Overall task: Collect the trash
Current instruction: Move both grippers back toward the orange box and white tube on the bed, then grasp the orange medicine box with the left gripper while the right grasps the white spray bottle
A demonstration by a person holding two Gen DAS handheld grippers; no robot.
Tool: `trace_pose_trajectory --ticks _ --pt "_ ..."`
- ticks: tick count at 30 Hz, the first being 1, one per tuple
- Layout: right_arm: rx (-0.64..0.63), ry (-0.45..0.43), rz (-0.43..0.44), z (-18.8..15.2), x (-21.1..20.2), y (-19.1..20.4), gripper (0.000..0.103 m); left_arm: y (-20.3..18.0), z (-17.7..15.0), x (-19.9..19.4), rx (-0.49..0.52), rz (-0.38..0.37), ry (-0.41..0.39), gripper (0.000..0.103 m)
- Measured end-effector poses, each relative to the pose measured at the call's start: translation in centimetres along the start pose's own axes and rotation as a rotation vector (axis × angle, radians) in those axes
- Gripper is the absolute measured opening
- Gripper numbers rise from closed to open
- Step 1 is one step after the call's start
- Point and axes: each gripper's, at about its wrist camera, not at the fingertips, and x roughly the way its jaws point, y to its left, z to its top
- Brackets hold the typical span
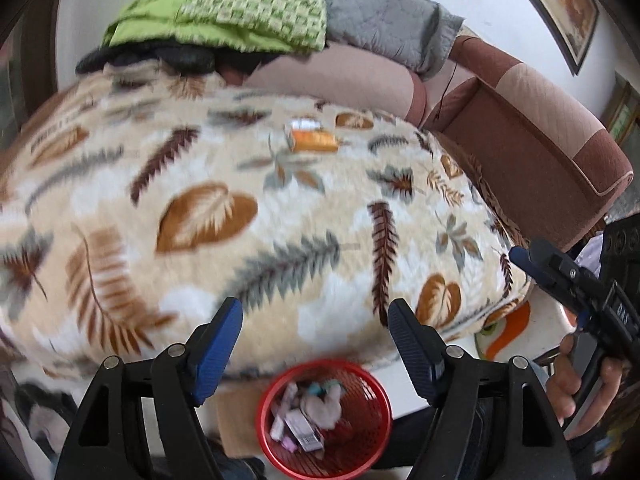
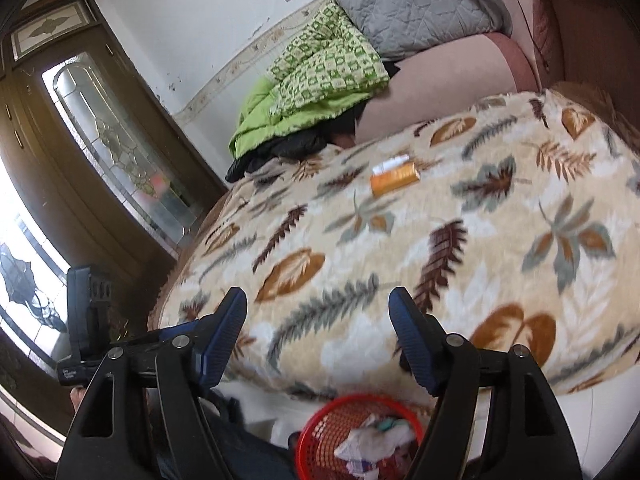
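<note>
**Both grippers empty over the bin, one carton lying out on the bed**

My left gripper is hanging with its jaws spread wide and nothing between the blue pads, and my right gripper is doing the same, parted and empty. In the left wrist view I'm also seeing the right gripper off at the right edge, with a hand wrapped around its handle.

Directly below both sets of fingers I'm looking down into the red mesh basket, which is sitting on the pale floor right against the foot of the bed. It is holding crumpled paper and wrappers; the right wrist view is showing the same basket with a white wad on top.

Further out, an orange-and-white carton is lying flat on the leaf-print blanket, well apart from the basket and toward the far side of the bed. The left camera is catching it too, blurred.

Beyond the carton, a green checked quilt is lying bunched at the head of the bed beside a grey quilted pillow, with something black tucked under the quilt. A dark wooden door with patterned glass is standing to the left, and a brown padded headboard is curving along the right.
</note>
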Motion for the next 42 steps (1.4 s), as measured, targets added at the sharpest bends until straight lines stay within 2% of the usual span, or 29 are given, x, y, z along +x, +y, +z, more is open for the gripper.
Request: trace_pose_trajectory --ticks 4,7,11,15,18,22,27,32,35,37,40,42 --pt "-0.002 -0.038 -0.011 3.6 0.9 -0.3 0.073 -1.3 2.9 0.3 0.105 0.019 -0.066 0.079" --pt "0.035 -0.069 -0.012 7.2 2.2 -1.3 0.073 -2.5 5.2 1.6 0.195 0.055 -0.082 0.079" --pt "0.093 -0.086 -0.008 11.9 4.6 -2.9 0.073 -3.0 8.7 4.0 0.243 0.024 -0.077 0.079" --pt "0.113 -0.103 -0.025 15.2 8.5 -5.1 0.073 -3.6 12.2 7.8 0.291 -0.012 -0.064 0.085" --pt "0.130 -0.086 -0.056 15.8 11.7 -7.5 0.073 -4.3 14.2 11.7 0.378 0.013 -0.054 0.085" --pt "0.197 -0.010 -0.068 15.4 15.2 -11.3 0.073 -4.8 16.3 17.8 0.478 0.058 -0.027 0.085" --pt "0.246 0.020 -0.092 15.1 16.7 -15.4 0.073 -5.9 19.1 25.5 0.607 0.075 0.009 0.085" --pt "0.298 0.044 -0.093 15.0 18.3 -18.5 0.073 -5.6 22.1 32.2 0.653 0.073 0.037 0.085" --pt "0.288 0.048 -0.101 15.3 19.0 -19.0 0.073 -5.1 23.0 35.6 0.666 0.076 0.086 0.085" --pt "0.300 0.056 -0.073 15.3 19.7 -19.4 0.073 -4.8 23.1 37.5 0.678 0.098 0.126 0.085" --pt "0.342 0.073 -0.018 15.0 20.4 -19.9 0.073 -4.2 22.3 38.5 0.668 0.081 0.190 0.085" --pt "0.338 0.072 -0.026 15.0 20.6 -19.8 0.073 -3.9 21.6 38.1 0.657 0.086 0.171 0.083"
